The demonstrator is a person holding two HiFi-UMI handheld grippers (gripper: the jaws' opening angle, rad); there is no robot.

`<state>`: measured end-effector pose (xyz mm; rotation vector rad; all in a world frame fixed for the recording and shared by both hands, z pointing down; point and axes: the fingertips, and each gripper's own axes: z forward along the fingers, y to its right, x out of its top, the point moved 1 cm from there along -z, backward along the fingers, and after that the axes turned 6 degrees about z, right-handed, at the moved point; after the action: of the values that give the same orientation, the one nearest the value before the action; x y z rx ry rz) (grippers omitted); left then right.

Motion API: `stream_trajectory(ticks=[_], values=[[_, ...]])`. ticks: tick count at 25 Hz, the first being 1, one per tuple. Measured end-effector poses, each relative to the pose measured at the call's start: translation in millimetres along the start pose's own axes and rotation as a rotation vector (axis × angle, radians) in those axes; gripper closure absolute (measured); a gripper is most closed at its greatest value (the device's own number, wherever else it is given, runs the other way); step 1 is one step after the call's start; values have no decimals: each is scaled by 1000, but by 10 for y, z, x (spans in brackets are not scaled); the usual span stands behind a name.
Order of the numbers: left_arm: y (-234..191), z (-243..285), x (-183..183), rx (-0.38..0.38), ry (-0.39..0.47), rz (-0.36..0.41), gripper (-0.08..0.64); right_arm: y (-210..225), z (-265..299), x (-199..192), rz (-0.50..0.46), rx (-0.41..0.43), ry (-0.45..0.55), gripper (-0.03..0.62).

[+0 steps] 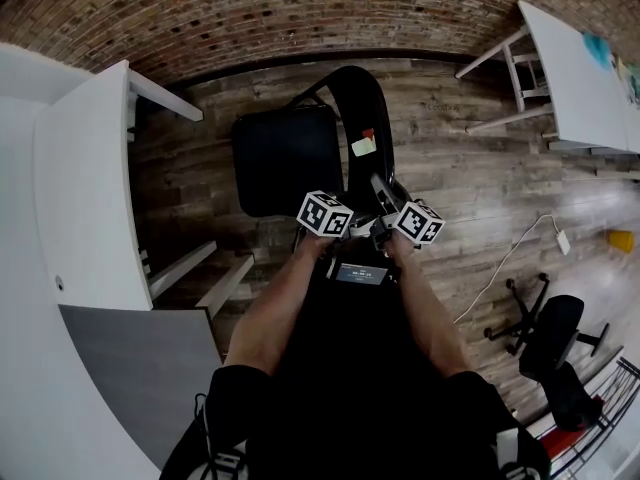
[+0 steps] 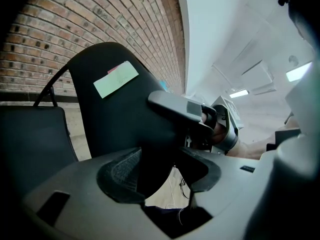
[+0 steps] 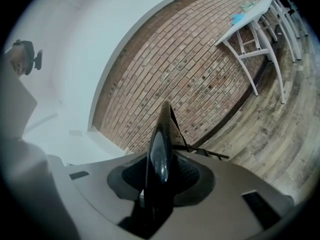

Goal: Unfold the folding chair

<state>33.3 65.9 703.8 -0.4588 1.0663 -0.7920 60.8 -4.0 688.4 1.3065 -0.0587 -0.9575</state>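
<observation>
Seen from the head view, the person's left forearm and right forearm stretch forward side by side, bare below short dark sleeves, the wrists drawn close together. Each hand carries a gripper tipped slightly downward, their marker cubes nearly level with one another. The left gripper has its fingers spread wide with the chair backrest passing between them; a sliver of light shows beside one finger. The right gripper has its fingers clamped from both sides on the backrest's thin black edge, which stands upright in the grip.
</observation>
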Motion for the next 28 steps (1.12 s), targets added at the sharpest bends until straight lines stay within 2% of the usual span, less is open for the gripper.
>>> stream_trajectory(ticks=[6, 9, 13, 17, 21, 24, 28], values=[[27, 8, -23, -15, 10, 0, 339, 26, -36, 7, 12, 5, 8, 473], [-12, -21, 29, -7, 45, -21, 339, 57, -20, 56, 4, -40, -18, 472], [-95, -115, 78, 20, 104, -64, 339, 84, -82, 112, -61, -84, -93, 474], [-71, -234, 171, 53, 181, -85, 340, 122, -161, 145, -68, -87, -181, 473], [16, -444, 225, 95, 269, -94, 341, 71, -208, 142, -4, -64, -234, 472], [135, -591, 278, 136, 367, -108, 341, 65, -247, 185, 69, -30, -260, 473], [416, -672, 186, 199, 474, -141, 341, 96, -501, 362, 209, 52, -209, 476]])
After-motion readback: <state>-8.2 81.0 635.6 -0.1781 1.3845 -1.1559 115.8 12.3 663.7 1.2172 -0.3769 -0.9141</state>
